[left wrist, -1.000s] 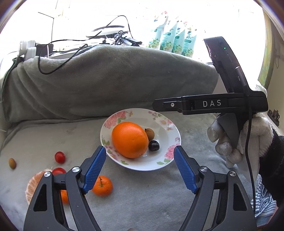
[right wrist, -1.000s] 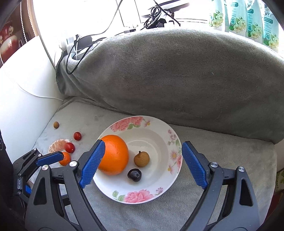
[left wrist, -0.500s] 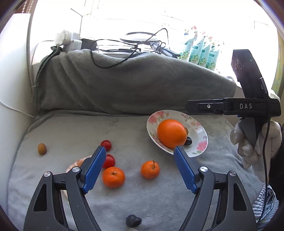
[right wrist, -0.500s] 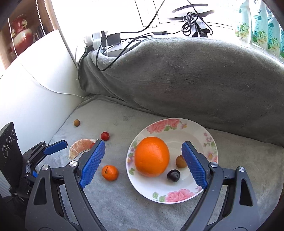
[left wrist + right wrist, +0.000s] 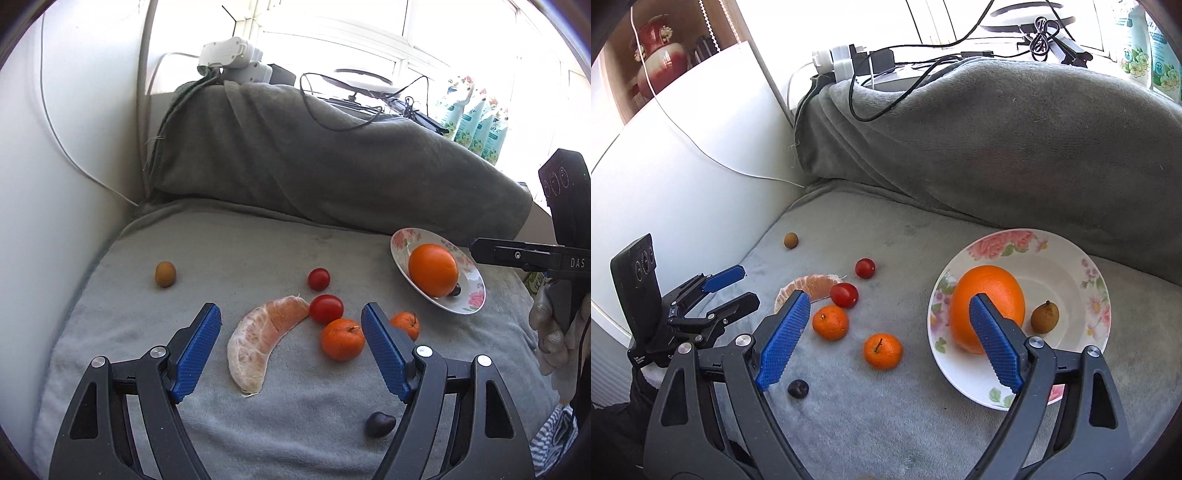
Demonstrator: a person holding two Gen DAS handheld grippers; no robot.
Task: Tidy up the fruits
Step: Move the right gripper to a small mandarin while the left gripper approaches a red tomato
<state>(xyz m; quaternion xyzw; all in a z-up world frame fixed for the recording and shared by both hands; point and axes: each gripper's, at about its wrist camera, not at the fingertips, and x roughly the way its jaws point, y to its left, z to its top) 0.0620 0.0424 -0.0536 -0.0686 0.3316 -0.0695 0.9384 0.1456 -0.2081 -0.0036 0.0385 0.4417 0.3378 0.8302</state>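
Note:
My left gripper [image 5: 291, 325] is open and hangs over the loose fruit on the grey blanket. Between its blue pads lies a peeled orange segment [image 5: 258, 343]. Close by are two cherry tomatoes [image 5: 326, 308], two mandarins [image 5: 341, 339], a brown longan [image 5: 165, 274] and a dark fruit [image 5: 379, 424]. My right gripper [image 5: 886, 306] is also open and empty, above a mandarin [image 5: 882, 350] and the left rim of the floral plate [image 5: 1015, 240]. The plate holds a big orange [image 5: 990, 291] and a small brown fruit [image 5: 1044, 317]. The left gripper [image 5: 750, 284] shows at the left.
A rolled grey blanket [image 5: 997, 147] forms a wall behind the fruit. A white panel [image 5: 55, 184] bounds the left side. Cables and a power strip [image 5: 232, 59] sit on the sill, with bottles [image 5: 476, 125] at the back right. A gloved hand [image 5: 550, 332] holds the right gripper.
Both grippers have swung left across the blanket. The plate has slid to the right in both views and the loose fruit now lies under the left gripper. Both stay open.

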